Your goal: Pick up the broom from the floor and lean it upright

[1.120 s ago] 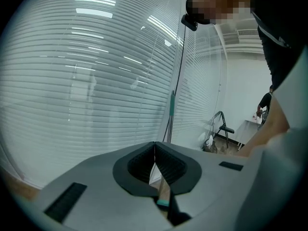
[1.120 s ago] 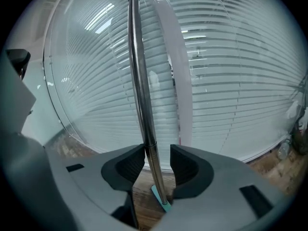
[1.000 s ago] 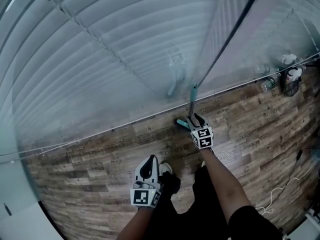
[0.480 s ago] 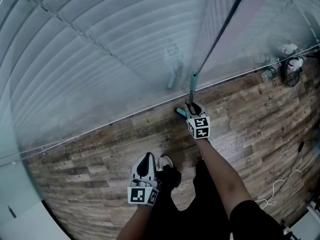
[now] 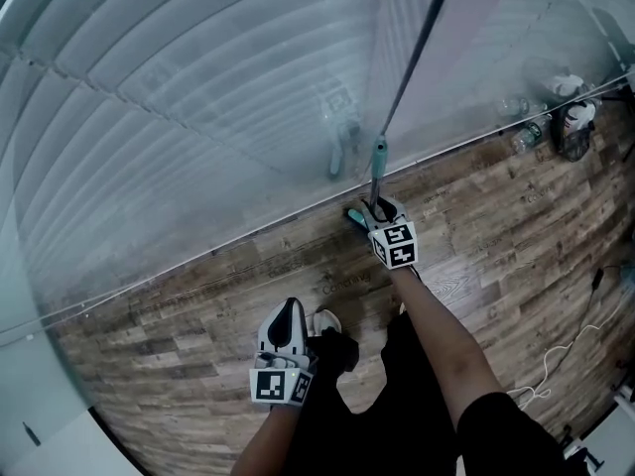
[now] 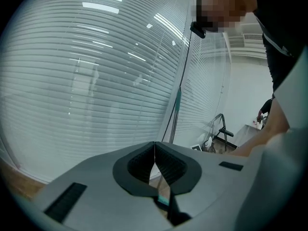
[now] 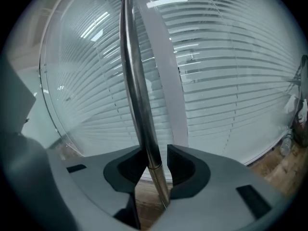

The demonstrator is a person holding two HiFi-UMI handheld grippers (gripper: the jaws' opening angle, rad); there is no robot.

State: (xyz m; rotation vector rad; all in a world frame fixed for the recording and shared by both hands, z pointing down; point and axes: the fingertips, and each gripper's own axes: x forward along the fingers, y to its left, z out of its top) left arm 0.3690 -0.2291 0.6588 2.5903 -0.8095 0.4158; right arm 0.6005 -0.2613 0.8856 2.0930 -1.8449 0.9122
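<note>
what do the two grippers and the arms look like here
The left gripper and right gripper have pale grey shells with black ribbed pads and a white cube of black square markers at the back. Forearms are bare; a black sleeve covers the right upper arm. The right's jaws are opening, the broom handle between them.

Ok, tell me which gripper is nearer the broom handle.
Right. The right gripper has the broom handle between its opening jaws, a gap showing on one side. The left gripper sits back by the person's shoe, jaws together, well clear of it.
</note>
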